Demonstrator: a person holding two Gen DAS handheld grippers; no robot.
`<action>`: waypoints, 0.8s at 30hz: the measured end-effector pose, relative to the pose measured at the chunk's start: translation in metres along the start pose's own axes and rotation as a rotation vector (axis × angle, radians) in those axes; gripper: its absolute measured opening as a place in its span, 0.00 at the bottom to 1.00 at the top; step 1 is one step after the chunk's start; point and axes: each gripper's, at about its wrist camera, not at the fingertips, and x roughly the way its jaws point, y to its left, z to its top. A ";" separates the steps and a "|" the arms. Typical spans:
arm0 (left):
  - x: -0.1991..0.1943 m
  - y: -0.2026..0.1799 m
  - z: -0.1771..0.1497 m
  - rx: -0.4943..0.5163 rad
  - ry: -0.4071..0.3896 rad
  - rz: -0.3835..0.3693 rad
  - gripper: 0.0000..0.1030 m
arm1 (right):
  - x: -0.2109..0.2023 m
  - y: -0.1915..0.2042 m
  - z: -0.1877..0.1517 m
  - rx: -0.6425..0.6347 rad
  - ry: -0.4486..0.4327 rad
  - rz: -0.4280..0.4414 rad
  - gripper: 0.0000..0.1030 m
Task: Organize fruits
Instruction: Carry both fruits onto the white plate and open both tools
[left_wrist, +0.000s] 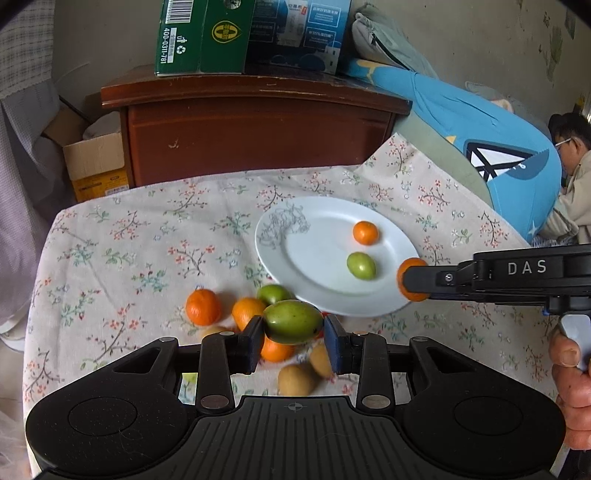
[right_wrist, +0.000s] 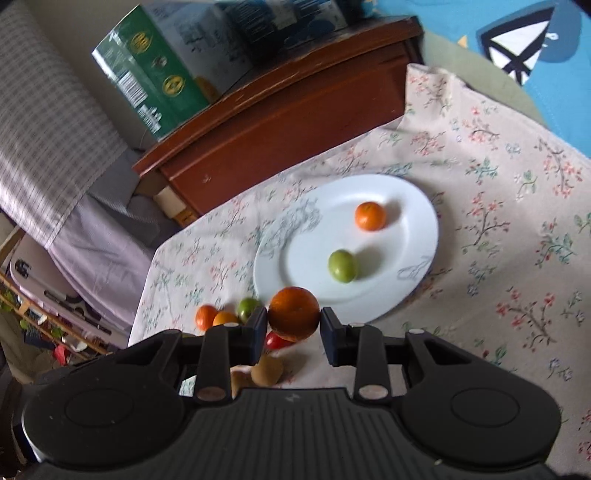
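A white plate (left_wrist: 317, 280) (right_wrist: 406, 236) lies on the floral cloth with one small orange (left_wrist: 365, 232) (right_wrist: 370, 216) and one green fruit (left_wrist: 361, 265) (right_wrist: 342, 266) on it. My left gripper (left_wrist: 293, 326) is shut on a larger green fruit (left_wrist: 293, 321), held above the pile. My right gripper (right_wrist: 293, 321) is shut on an orange (right_wrist: 293, 313); in the left wrist view that orange (left_wrist: 412, 285) shows at the plate's right rim. Loose oranges (left_wrist: 203, 307), another green fruit (left_wrist: 273, 293) and brown kiwis (left_wrist: 295, 380) sit on the cloth near the plate.
A dark wooden cabinet (left_wrist: 255, 125) with a green carton (left_wrist: 199, 37) stands behind the table. A person (left_wrist: 570, 177) leans at the far right, beside a blue cushion (left_wrist: 498, 147). A cardboard box (left_wrist: 96, 162) sits at left. A hand (left_wrist: 570, 387) grips the right tool.
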 end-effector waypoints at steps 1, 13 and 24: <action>0.003 0.000 0.003 0.004 0.001 -0.004 0.31 | 0.000 -0.003 0.003 0.007 -0.005 -0.008 0.31; 0.037 -0.006 0.025 0.015 0.028 -0.047 0.31 | 0.018 -0.027 0.022 0.063 -0.005 -0.083 0.31; 0.067 -0.010 0.037 0.017 0.053 -0.063 0.32 | 0.038 -0.042 0.029 0.128 0.028 -0.115 0.31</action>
